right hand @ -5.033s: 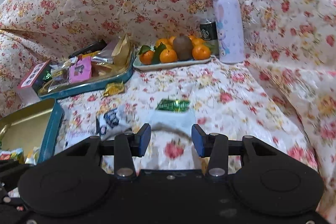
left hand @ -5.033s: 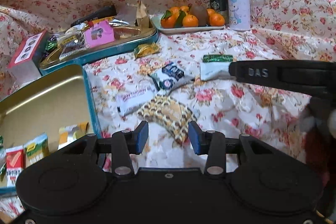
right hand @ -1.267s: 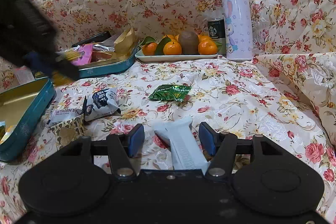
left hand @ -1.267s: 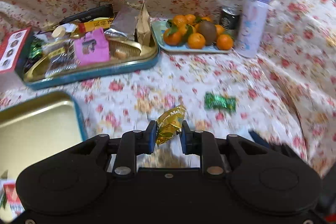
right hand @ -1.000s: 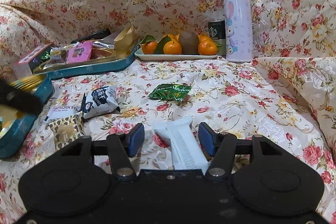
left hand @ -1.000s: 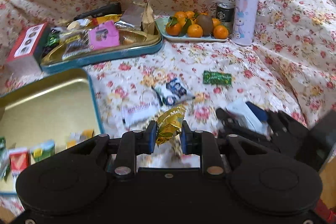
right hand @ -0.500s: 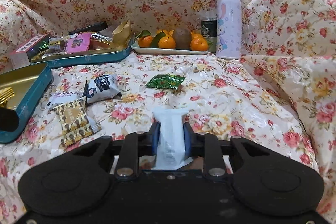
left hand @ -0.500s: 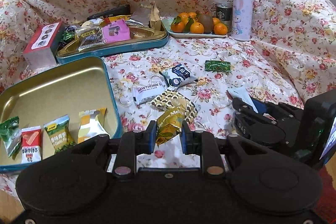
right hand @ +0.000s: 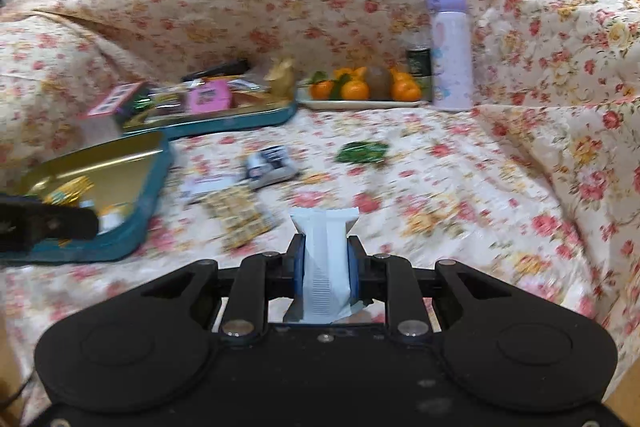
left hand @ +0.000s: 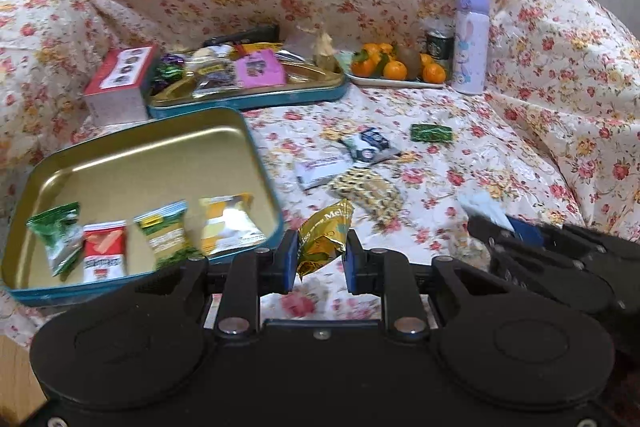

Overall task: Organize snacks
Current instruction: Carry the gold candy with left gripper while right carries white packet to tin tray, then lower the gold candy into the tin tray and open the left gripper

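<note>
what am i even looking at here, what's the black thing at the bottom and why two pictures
The black shape is a hand-held grasping tool; a person carries one in each hand, and each has a camera looking forward along its two fingers. That gives two views of one flowery cloth.

The left tool pinches a gold candy wrapper. The right tool pinches a white packet.

On the cloth are a gold tin with four snack packets, a second tin piled with snacks, loose packets, a plate of oranges and a purple bottle.
</note>
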Tool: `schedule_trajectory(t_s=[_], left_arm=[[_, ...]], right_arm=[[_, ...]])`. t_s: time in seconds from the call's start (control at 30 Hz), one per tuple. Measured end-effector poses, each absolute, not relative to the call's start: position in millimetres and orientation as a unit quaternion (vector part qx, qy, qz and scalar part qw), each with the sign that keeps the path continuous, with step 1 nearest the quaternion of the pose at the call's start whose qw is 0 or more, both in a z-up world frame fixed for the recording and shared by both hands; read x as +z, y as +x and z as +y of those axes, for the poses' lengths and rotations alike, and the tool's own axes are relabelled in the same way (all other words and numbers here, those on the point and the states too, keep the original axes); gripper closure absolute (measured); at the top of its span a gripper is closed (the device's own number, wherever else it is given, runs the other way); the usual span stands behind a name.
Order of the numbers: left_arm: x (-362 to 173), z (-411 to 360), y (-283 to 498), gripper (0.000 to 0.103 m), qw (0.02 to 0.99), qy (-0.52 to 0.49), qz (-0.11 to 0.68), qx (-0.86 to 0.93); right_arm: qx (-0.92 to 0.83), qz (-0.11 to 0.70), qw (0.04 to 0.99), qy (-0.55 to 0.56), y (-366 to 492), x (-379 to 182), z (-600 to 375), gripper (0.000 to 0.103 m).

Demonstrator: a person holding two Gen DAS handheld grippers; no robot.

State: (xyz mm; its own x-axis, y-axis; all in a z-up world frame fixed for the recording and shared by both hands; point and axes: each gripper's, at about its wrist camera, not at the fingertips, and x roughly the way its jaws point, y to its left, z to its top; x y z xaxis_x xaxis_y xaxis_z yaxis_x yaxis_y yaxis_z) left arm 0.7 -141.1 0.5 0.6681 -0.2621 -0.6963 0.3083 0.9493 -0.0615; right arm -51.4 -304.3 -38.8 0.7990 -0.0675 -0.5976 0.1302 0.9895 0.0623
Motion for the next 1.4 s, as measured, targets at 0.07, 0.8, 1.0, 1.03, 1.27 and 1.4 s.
schedule_trajectory(t_s=[0.07,0.8,1.0,1.03,1.27,1.4], left_arm=[[2,-129,-2,0.073,0.915,0.028,0.373,-0.148],[20,14,46,0.073,0.941,0.022,0.337,-0.005],[16,28,81,0.073,0.941,0.006,0.337,0.010],[14,30,85,0.073,0.941,0.003,0.339,0.012],[-1,44,96,0.073,0.935,0.004,0.355,0.013],[-6,55,100,0.073,0.931,-0.012,0.366,0.012]], right_arm=[[-0.035,0.318,0.946,0.055,-59,-35,-291,0.080],[0.169,0.313,0.934,0.022,-33,5,-124,0.080],[0.163,0.299,0.940,0.015,3,11,-108,0.080],[0.160,0.298,0.941,0.014,10,12,-107,0.080],[0.142,0.301,0.943,0.022,49,5,-95,0.080],[0.132,0.310,0.941,0.028,64,-5,-85,0.080]])
